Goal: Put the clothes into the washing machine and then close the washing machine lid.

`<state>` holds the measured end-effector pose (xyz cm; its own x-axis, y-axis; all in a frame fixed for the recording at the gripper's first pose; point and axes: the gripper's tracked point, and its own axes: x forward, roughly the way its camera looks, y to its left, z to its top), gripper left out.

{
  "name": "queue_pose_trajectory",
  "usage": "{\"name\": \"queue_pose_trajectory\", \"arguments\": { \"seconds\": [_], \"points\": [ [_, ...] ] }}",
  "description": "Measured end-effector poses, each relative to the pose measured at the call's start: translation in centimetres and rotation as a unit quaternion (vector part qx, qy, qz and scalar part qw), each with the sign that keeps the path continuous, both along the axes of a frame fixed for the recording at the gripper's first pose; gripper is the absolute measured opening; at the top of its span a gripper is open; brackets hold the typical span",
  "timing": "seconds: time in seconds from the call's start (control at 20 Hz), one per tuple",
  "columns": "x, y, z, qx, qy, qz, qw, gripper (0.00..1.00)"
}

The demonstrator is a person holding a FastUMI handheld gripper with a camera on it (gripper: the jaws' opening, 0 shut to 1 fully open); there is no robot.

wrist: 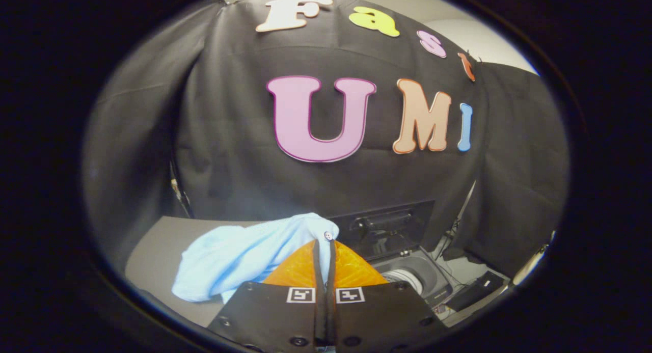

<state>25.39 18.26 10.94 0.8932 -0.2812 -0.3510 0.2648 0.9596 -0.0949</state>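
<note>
My gripper (324, 243) is shut on a light blue garment (239, 259), pinched at its edge near a small snap button. The cloth hangs in a bunch to the left of the fingers, lifted above the grey table (153, 251). Beyond the fingers and to their right stands the small washing machine (412, 271), its lid (387, 225) raised upright at the back and its drum opening showing below.
The black cloth wall rises close behind the table and machine. Dark flat items and cables (473, 287) lie on the surface to the right of the machine.
</note>
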Motion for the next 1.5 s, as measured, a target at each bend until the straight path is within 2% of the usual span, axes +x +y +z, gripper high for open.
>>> {"name": "queue_pose_trajectory", "arguments": {
  "seconds": [0.25, 0.55, 0.7, 0.85, 0.95, 1.05, 1.15, 1.25, 1.5],
  "points": [
    [0.5, -5.5, 0.1, -0.022, -0.034, -0.02, 0.999, 0.0],
    [-0.4, -14.8, -4.7, -0.05, -0.026, -0.068, 0.996, 0.01],
    [0.0, -15.9, -6.1, -0.032, -0.035, -0.058, 0.997, 0.0],
    [0.2, -16.4, -8.7, -0.04, -0.012, -0.053, 0.998, 0.01],
    [1.0, -15.6, -10.3, -0.028, -0.01, -0.023, 0.999, 0.07],
    [1.9, -13.8, -12.5, -0.004, -0.002, 0.021, 1.0, 0.53],
    [1.4, -13.9, -14.1, -0.023, 0.017, 0.027, 0.999, 1.0],
    [1.4, -13.1, -14.7, -0.022, 0.021, 0.036, 0.999, 0.96],
    [1.2, -12.5, -15.0, -0.002, 0.013, 0.028, 1.0, 0.96]
  ]
}}
